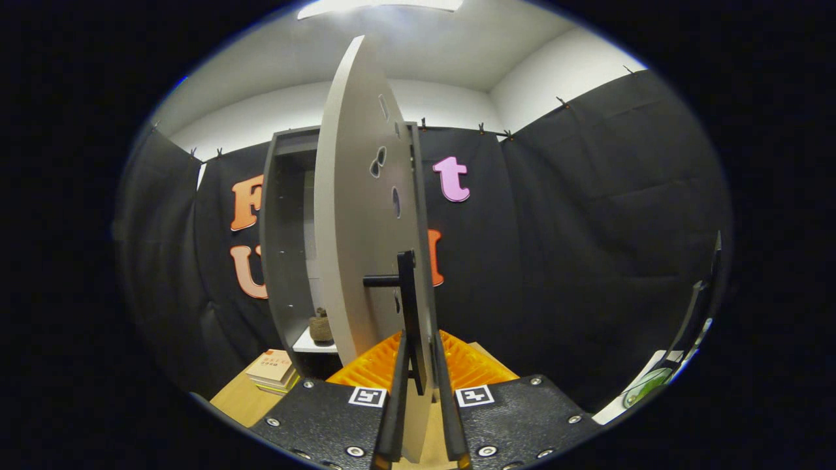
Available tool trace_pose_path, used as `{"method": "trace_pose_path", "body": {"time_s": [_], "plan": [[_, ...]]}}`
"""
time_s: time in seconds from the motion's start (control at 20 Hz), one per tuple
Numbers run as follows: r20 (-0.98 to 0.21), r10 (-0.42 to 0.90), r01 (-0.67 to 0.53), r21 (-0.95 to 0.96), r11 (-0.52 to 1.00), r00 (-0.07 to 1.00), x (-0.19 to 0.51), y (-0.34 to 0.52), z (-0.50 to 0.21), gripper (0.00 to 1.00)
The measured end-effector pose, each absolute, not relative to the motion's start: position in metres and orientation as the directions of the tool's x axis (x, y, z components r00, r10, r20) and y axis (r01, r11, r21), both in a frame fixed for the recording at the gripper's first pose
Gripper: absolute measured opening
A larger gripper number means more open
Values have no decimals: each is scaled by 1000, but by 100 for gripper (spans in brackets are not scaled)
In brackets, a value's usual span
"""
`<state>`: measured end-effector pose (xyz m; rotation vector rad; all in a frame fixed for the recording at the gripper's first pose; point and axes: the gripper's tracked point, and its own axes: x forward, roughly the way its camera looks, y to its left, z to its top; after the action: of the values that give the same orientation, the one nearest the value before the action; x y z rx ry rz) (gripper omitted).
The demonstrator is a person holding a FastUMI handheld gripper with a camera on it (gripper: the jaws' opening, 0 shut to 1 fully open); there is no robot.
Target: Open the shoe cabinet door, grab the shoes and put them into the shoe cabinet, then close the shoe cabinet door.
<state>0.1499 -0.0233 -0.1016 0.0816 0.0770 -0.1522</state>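
Gripper [418, 365] at 6 o'clock, its two fingers reaching forward with the free edge of the shoe cabinet door [356, 222] standing between them. Fingers narrowed close to the door edge on either side; whether both actually press on it I cannot tell.

Door is pale grey, seen nearly edge-on, swung open toward the camera and running from just ahead of the fingers up to 12 o'clock. Several oval cut-outs [379, 160] show on its face. Dark bar handle [406, 307] sits on the door just above the fingertips, its short stub pointing toward 9 o'clock.

Shoe cabinet [287, 248] stands beyond the door at roughly 10 o'clock from the fingers, dark grey frame, interior open to view. On a white shelf [310, 343] low inside it sits a small brownish object [321, 326], too small to identify with confidence.

Stack of books [274, 371] lies on a wooden surface [241, 398] at 8 o'clock, just below the cabinet's bottom corner. Around 4 o'clock, well apart from the door, a dark upright frame [692, 326] with a blurred greenish item [643, 386] at its foot.
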Motion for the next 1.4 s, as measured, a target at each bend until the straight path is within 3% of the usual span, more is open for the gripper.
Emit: {"method": "trace_pose_path", "body": {"time_s": [0.3, 0.35, 0.6, 1.4], "plan": [[-77, -239, 243, 60, 968, 968, 142, -113, -105, 22], [-69, -237, 241, 57, 969, 969, 142, -124, -103, 18], [-49, -201, 203, 51, 978, 978, 141, -142, -93, 18], [-55, -153, 156, 41, 987, 987, 104, -73, -91, 22]]}}
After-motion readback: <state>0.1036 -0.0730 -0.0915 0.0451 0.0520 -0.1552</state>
